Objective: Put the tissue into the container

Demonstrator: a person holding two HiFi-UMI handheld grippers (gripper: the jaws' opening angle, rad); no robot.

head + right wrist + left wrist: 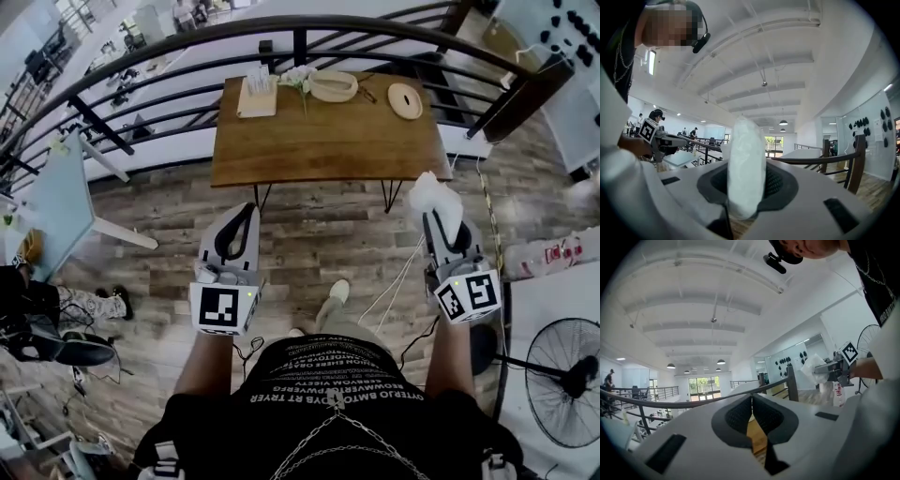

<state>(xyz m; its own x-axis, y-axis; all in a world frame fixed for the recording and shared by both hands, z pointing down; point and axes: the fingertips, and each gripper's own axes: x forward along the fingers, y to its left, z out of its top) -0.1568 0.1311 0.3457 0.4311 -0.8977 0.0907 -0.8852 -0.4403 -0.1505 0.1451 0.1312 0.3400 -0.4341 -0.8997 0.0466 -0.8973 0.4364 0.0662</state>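
A white crumpled tissue (432, 195) sticks up out of my right gripper (444, 225), whose jaws are shut on it. In the right gripper view the tissue (746, 164) fills the gap between the dark pads (776, 180). My left gripper (247, 210) hangs level with it on the left, shut with nothing in it, its pads meeting at their tips (752, 398). Both grippers are over the floor, short of a wooden table (328, 150). A pale round dish (334, 86) sits on the table's far side. The left gripper view also catches the tissue (810, 367) from the side.
The table also holds a wooden tissue holder (257, 96), white flowers (298, 77) and a round wooden lid (405, 100). A dark curved railing (141, 58) runs behind it. A fan (562, 380) stands at the lower right, a glass table (52, 211) at the left. Cables (398, 281) lie on the floor.
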